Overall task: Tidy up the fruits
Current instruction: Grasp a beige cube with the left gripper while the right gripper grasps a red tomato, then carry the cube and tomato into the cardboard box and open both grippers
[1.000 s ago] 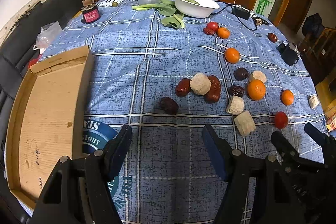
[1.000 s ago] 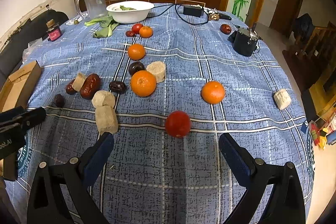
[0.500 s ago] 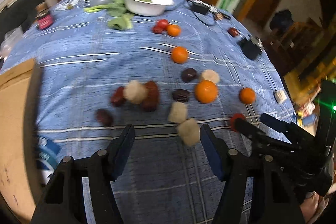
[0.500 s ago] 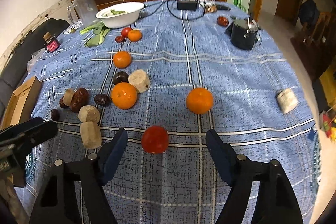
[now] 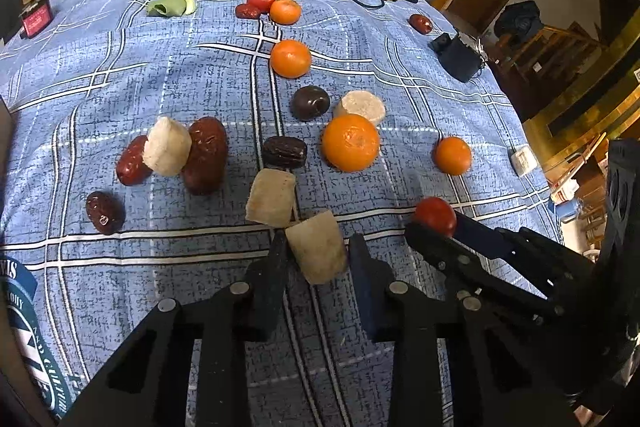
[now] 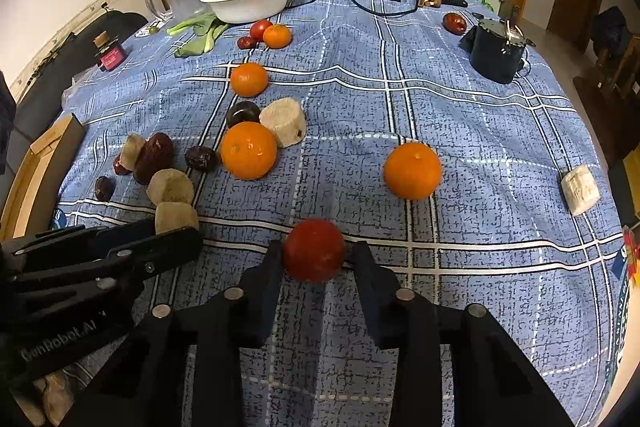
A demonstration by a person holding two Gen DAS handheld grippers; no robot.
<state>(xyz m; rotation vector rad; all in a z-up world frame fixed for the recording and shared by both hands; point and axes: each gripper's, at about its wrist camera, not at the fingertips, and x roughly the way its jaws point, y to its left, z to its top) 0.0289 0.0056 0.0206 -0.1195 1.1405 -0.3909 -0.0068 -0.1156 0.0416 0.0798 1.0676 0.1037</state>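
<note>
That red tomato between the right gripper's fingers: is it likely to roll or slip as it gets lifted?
The red tomato looks round and smooth-skinned, so it could well slip or turn between the closing jaws of the right gripper. It sits on a soft tablecloth, which probably damps rolling if nudged. Its skin looks thin, so a hard squeeze may bruise it.

Blue plaid tablecloth [image 6: 460, 131], orange mandarins [image 6: 412, 170], a red tomato [image 6: 314, 255], beige cut chunks [image 5: 317, 251].
</note>
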